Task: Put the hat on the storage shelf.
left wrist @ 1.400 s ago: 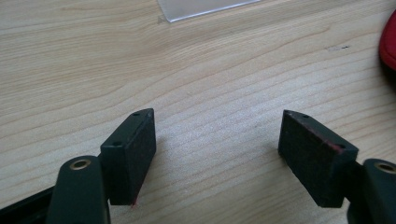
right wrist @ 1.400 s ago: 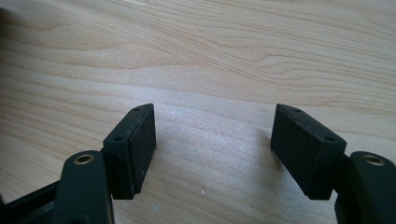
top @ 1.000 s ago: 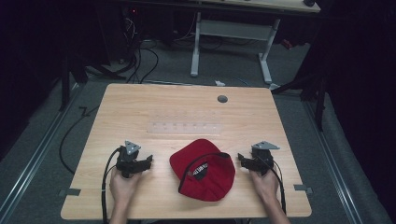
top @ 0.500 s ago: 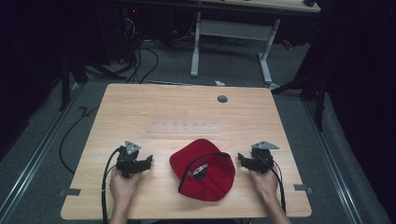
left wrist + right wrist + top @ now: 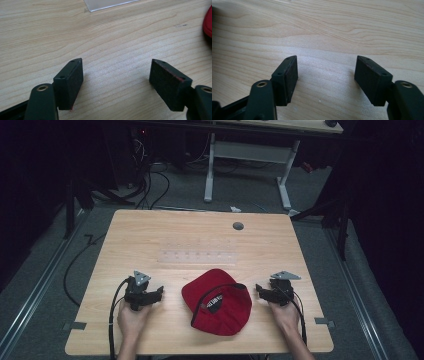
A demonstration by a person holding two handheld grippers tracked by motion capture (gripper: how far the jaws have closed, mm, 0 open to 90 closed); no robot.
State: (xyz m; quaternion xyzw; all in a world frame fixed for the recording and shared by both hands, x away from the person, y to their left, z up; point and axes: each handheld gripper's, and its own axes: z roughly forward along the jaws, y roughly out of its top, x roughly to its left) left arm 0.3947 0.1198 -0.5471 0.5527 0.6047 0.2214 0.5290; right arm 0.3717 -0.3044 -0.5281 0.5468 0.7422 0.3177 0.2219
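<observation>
Red cap (image 5: 217,301) lying on wooden tabletop (image 5: 200,240), left hand-held gripper (image 5: 159,291) beside it with jaws apart, right hand-held gripper (image 5: 259,290) likewise spread, nothing held

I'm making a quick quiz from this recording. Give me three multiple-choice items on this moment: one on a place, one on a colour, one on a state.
1. Where does the cap lie?
A. Between the two grippers
B. At the table's far edge
C. On the floor

2. What colour is the cap?
A. Blue
B. Red
C. White

3. How does the left gripper stand?
A. Shut on the cap
B. Shut on nothing
C. Open

Key: 1 A, it sits between the left gripper and the right gripper; 2 B, its cloth is red; 3 C, bare table shows between its jaws.
</observation>
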